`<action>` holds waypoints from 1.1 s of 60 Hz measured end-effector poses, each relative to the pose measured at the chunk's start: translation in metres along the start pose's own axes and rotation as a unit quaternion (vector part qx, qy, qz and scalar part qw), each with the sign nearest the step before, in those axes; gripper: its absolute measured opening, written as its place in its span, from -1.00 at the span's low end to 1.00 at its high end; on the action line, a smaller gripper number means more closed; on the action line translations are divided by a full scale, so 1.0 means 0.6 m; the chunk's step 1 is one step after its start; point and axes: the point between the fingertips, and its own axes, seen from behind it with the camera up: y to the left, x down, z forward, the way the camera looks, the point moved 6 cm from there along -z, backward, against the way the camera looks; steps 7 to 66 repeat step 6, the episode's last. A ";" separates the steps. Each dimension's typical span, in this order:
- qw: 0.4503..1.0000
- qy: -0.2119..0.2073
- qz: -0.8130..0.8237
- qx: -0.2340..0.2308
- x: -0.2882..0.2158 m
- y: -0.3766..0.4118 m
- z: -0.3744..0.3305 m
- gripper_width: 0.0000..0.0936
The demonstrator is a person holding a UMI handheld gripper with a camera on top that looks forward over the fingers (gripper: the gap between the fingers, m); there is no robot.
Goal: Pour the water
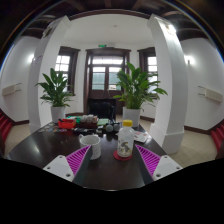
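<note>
1. The gripper (pixel 108 160) holds its two fingers wide apart, the magenta pads (pixel 78 159) facing each other with nothing pressed between them.
2. A clear bottle (pixel 125 140) with a yellow cap and a red label stands upright on the dark round table (pixel 40 146), its long axis vertical and its cap pointing up; it sits just ahead of the fingers, nearer the right one.
3. A white cup (pixel 92 145) stands upright just left of the bottle, mouth up, between the two fingers' lines and apart from both.
4. Beyond them lie a red dish (pixel 66 124) and other small items too indistinct to name.
5. Two potted plants (pixel 133 90) flank a dark wooden door (pixel 105 75) behind the table.
</note>
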 end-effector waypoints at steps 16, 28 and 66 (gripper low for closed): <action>1.000 0.004 -0.007 -0.005 0.000 0.008 -0.001 0.83; 1.000 0.004 -0.007 -0.005 0.000 0.008 -0.001 0.83; 1.000 0.004 -0.007 -0.005 0.000 0.008 -0.001 0.83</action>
